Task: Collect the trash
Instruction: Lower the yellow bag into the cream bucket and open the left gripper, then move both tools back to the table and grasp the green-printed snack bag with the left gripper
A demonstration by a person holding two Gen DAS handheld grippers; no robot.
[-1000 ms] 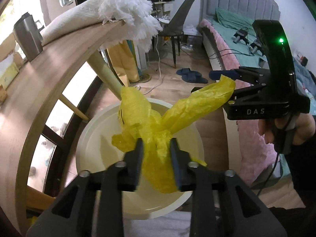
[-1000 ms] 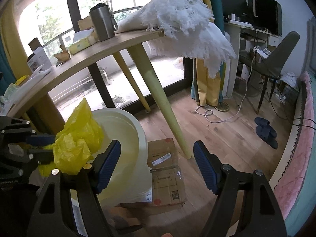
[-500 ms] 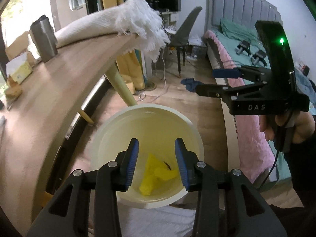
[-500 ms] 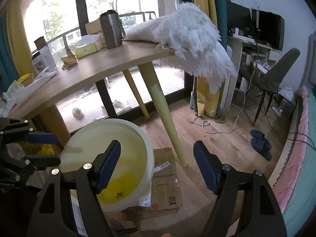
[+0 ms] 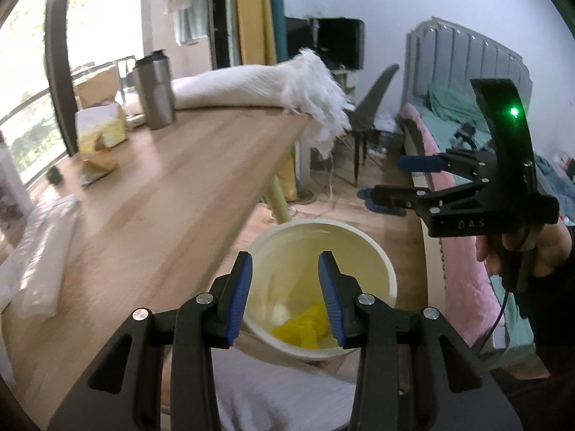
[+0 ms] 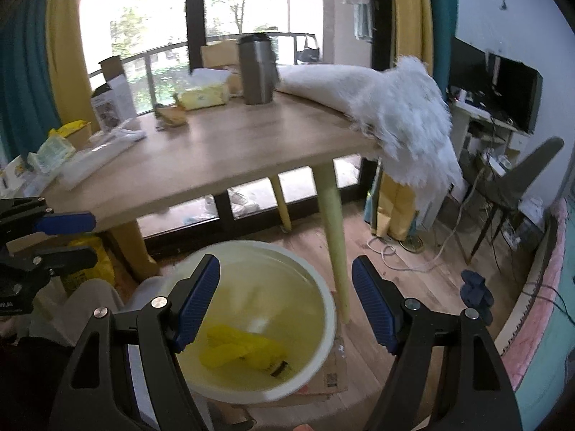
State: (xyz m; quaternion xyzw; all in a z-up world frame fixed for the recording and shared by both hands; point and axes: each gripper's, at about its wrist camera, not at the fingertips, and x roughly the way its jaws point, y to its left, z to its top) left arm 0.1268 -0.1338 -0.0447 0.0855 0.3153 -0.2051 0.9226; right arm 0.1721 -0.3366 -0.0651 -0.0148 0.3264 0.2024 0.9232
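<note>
Trash: we see a crumpled yellow plastic bag [image 6: 244, 350] lying at the bottom of the bin, loose, with nothing touching it.
Bin: our cream round bin [image 6: 329, 309] stands on the floor beside the worktop's pale leg [image 6: 332, 237], partly over a flattened cardboard box [image 6: 334, 377] at its 5 o'clock.
Left gripper: our left gripper [image 5: 284, 296] hovers above the bin's near rim; its blue-padded fingers [image 5: 239, 296] stand partly apart with nothing between them.
Right gripper: our right gripper [image 6: 285, 305] hangs over the bin too, fingers spread wide and empty; in the left view it sits at 3 o'clock, held in a hand [image 5: 524, 248].
Worktop: the wooden worktop [image 6: 233, 151] rises at 12 o'clock of the bin, carrying a steel tumbler [image 6: 257, 70], a yellow tissue pack [image 6: 205, 93] and a white fringed cloth [image 6: 399, 107] draped over its corner.
Room: a grey chair [image 5: 373, 107] and a bed [image 5: 463, 115] lie further out.
</note>
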